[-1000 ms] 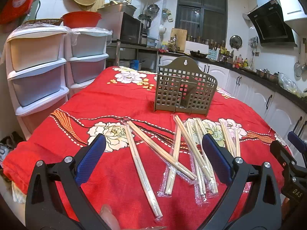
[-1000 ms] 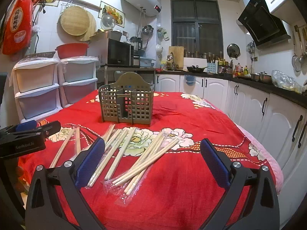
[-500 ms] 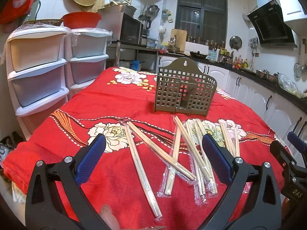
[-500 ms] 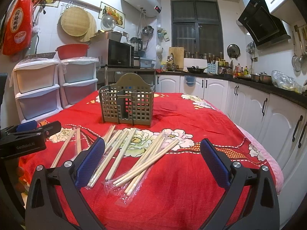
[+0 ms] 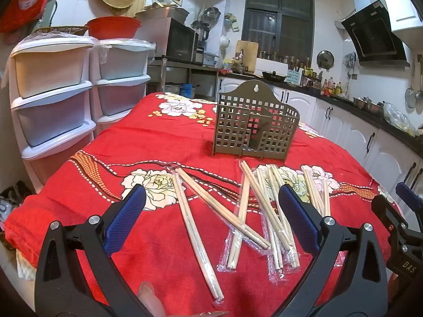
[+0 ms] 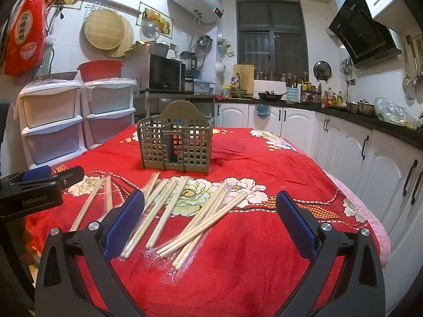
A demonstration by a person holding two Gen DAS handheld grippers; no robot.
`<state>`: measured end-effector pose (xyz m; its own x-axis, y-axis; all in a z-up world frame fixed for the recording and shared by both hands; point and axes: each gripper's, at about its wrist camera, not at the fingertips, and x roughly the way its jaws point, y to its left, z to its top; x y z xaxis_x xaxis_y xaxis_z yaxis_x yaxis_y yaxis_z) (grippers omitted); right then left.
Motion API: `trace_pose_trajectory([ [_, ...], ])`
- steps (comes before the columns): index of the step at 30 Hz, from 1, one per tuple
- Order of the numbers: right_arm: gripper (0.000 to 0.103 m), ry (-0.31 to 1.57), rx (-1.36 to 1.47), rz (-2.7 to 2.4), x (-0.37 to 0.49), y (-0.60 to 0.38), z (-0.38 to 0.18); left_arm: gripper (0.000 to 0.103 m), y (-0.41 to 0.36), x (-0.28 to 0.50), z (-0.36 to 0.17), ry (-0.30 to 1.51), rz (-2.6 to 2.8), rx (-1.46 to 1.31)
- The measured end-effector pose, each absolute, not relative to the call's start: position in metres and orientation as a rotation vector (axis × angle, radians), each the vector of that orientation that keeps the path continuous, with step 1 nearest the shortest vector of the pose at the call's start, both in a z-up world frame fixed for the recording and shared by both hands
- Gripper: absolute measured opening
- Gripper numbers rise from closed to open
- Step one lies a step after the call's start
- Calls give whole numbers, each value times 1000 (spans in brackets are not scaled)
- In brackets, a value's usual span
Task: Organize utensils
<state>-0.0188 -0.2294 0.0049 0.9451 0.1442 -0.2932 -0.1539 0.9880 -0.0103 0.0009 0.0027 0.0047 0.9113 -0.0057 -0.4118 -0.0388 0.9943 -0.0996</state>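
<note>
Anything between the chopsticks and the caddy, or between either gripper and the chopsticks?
Nothing visible. Bare red tablecloth separates the wrapped chopsticks from the grid caddy. The left gripper and right gripper are open and empty above the pairs, path unobstructed.

The chopsticks [image 5: 253,189] look like pale, matt wood, most in glossy clear plastic sleeves [image 6: 169,272]. The far holder [image 6: 175,143] is matt grey-brown plastic lattice. The red cloth [image 6: 264,237] is soft, printed, faintly wrinkled. The pads [image 5: 124,216] on each gripper are blue, textured rubber on smooth black plastic arms [image 6: 79,259] with shiny metal rivets [image 5: 329,220].
</note>
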Motion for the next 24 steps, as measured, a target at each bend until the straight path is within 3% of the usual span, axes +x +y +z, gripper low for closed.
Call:
trace_pose_trajectory([
  [24, 97, 447, -53, 285, 39, -218, 21, 92, 37, 28, 2, 526, 97, -175],
])
